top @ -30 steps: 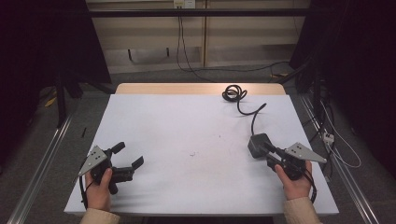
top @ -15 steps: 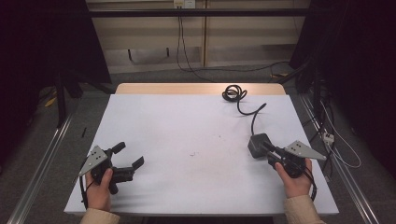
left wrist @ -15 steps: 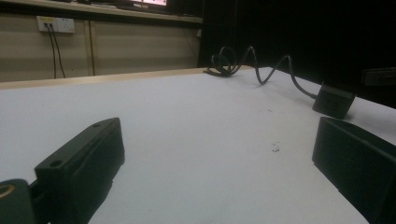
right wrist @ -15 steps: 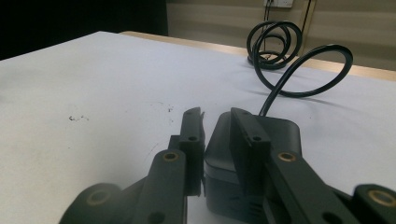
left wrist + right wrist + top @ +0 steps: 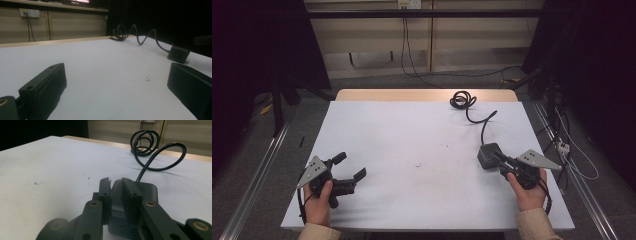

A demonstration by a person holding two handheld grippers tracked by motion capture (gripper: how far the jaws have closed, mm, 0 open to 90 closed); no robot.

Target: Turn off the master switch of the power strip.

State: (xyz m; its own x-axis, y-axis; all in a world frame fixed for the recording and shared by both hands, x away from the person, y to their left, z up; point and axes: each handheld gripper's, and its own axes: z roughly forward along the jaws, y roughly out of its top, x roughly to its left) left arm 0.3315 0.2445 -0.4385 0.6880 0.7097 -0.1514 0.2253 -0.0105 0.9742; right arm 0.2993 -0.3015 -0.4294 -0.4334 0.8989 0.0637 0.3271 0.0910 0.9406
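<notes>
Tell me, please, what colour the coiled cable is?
Black cable, clearest in the right gripper view.

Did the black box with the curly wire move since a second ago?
No. The black box sits the same way from the table's right edge and the coiled wire as before, with the right gripper closed on it.

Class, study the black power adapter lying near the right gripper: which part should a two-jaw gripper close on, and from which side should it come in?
Grip the power adapter across its blocky body, on the two flat side faces, coming from the near end opposite the cable. The cable leaves the far end and coils away, so that end is cluttered. The right gripper already approaches this way, jaws straddling the body.
</notes>
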